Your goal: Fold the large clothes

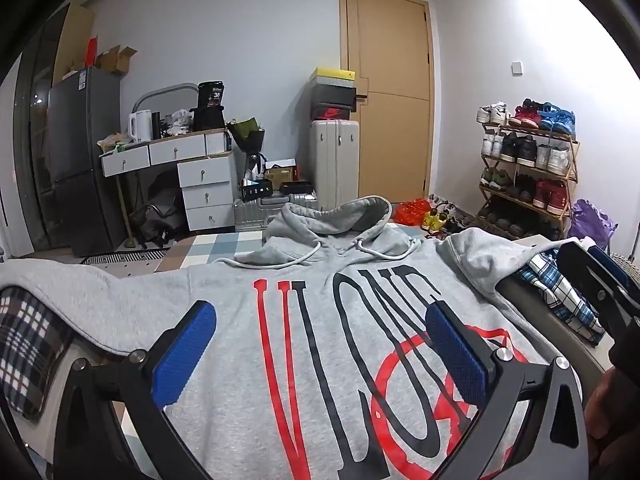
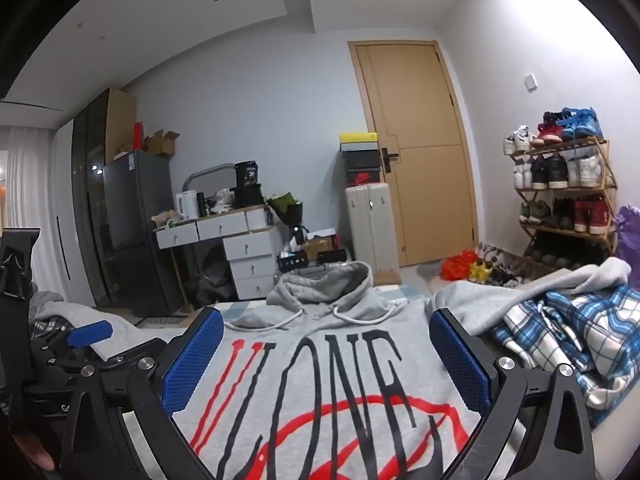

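A grey hoodie with red and black lettering lies flat, face up, hood at the far end; it also shows in the right wrist view. My left gripper is open and empty, hovering over the print at the near end. My right gripper is open and empty over the print. The left gripper shows at the left of the right wrist view; the right gripper shows at the right edge of the left wrist view.
A blue plaid garment lies crumpled to the right, over the hoodie's right sleeve area. A dark plaid cloth lies at the left. Beyond stand a desk with drawers, suitcase, door and shoe rack.
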A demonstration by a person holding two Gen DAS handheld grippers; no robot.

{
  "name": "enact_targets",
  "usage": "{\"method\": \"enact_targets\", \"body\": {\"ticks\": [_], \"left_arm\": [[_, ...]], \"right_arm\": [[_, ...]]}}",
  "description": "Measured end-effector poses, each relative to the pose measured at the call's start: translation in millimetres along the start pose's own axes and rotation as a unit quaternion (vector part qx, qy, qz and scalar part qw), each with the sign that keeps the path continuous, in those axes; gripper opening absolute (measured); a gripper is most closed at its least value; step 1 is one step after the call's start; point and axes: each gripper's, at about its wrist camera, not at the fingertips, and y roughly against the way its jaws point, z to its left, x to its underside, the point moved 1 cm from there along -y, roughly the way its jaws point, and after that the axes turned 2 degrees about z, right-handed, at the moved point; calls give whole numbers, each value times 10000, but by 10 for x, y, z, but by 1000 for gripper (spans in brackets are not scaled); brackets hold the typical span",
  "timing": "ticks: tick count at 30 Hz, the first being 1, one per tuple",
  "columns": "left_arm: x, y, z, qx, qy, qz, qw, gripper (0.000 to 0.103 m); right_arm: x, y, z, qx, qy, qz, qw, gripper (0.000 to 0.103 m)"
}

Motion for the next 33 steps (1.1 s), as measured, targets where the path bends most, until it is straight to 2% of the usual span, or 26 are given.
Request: {"method": "enact_targets", "body": {"ticks": [16,23,33], "left_arm": [[22,-11,12,-22,29,-20,10000,102],[18,-49,29,128,69,49,9999,102],[46,-62,53,53,131,82,9999,102]], "right_arm": [[1,17,-32,30,-85,1,10000,103],[-4,19,-33,11,-67,-1,10000,103],[-7,15,-45,14,-111,-25,9999,103]]}}
